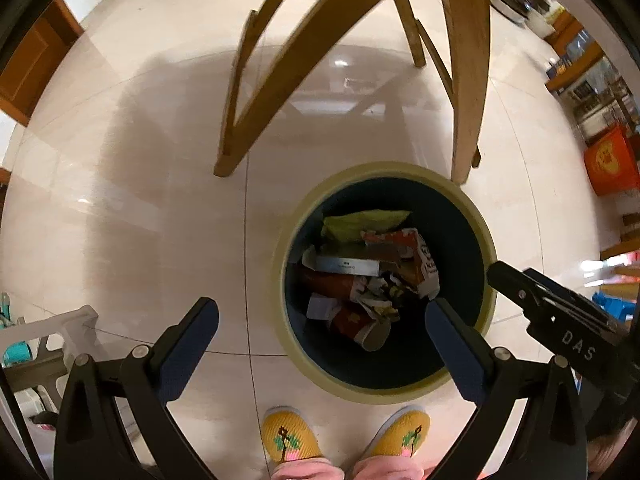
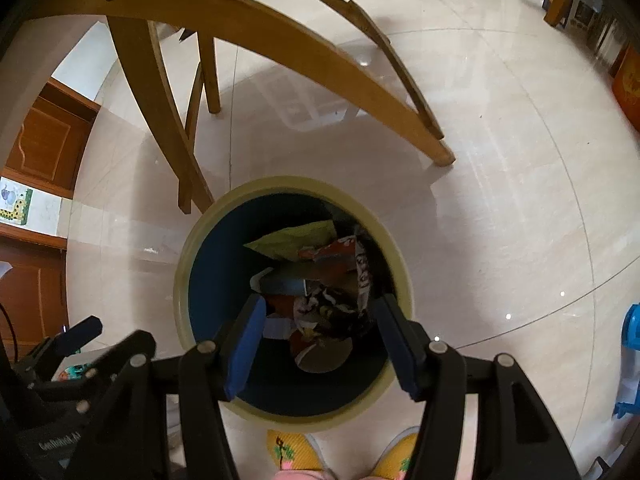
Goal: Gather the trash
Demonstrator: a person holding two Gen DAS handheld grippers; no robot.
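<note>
Both grippers hang over the bin (image 1: 384, 388), left gripper (image 1: 322, 312) and right gripper (image 2: 320, 320) with jaws spread wide and empty; trash (image 1: 360, 276) sits inside. Looks like the drop's done, next find more litter.

Left gripper (image 1: 322, 322) pointing down with jaws spread wide and empty, round bin (image 1: 490, 240) on the tiled floor (image 1: 120, 208) holding crumpled wrappers (image 1: 380, 272), yellow slippers (image 1: 344, 436) below, wooden chair legs (image 1: 280, 80) above, right gripper (image 1: 560, 312) at right edge

The trash bin (image 1: 490, 240) mouth at lower centre of the frame gapes unobstructed above its litter (image 1: 368, 276). Wooden chair legs (image 1: 470, 80) crowd its upper rim; bare floor (image 1: 120, 200) lies open leftward.
</note>
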